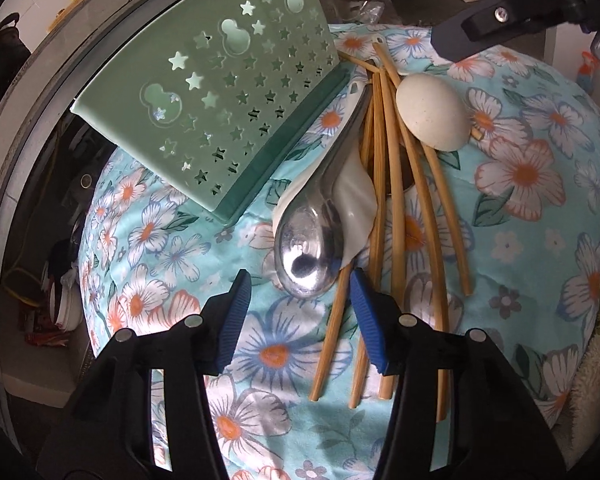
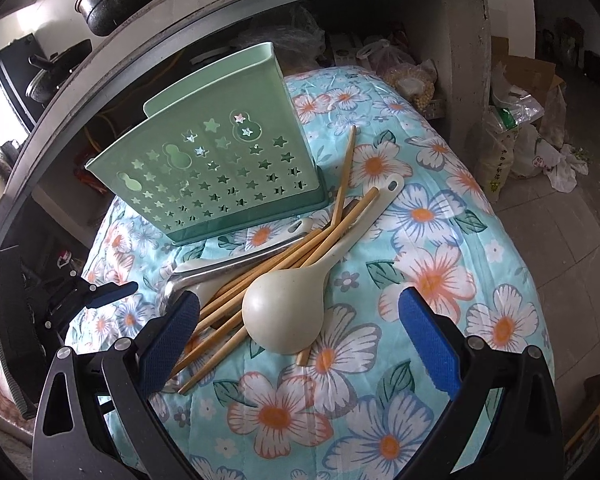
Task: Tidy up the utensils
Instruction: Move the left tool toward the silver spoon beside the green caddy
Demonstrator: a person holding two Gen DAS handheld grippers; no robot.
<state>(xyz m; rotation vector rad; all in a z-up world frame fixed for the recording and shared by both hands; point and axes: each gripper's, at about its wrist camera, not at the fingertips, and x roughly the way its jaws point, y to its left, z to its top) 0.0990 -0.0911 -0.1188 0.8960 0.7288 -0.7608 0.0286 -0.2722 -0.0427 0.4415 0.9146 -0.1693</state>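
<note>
- The left gripper [image 1: 298,316] hovers low over the pile with its jaws part-way apart and nothing between the blue pads; the bowl of the steel spoon [image 1: 306,252] lies just beyond the fingertips.
- The right gripper [image 2: 296,340] stands wide and released, its pads either side of the pale ladle [image 2: 284,312] without touching it.
- The utensils lie in 1 tangled heap on the floral cloth [image 2: 420,280], just beside the green holder [image 2: 216,176], which stands upright and looks empty.
- Judgement: the step in hand is picking the first utensil. The steel spoon sits on top of a white spoon [image 1: 356,192], so it should lift free first; gripping across its narrow handle rather than the rounded bowl would likely hold better.
- The steel is smooth, glossy and curved, probably slippery under ribbed pads.
- The chopsticks [image 1: 396,200] are thin, matt bamboo rods, crossed and overlapping; dragging 1 may shift the rest.
- The ladle is a matt, egg-shaped plastic bowl on a long handle.
- The holder is rigid plastic, pierced with star and gourd cut-outs; the quilted cloth is soft and yielding.
</note>
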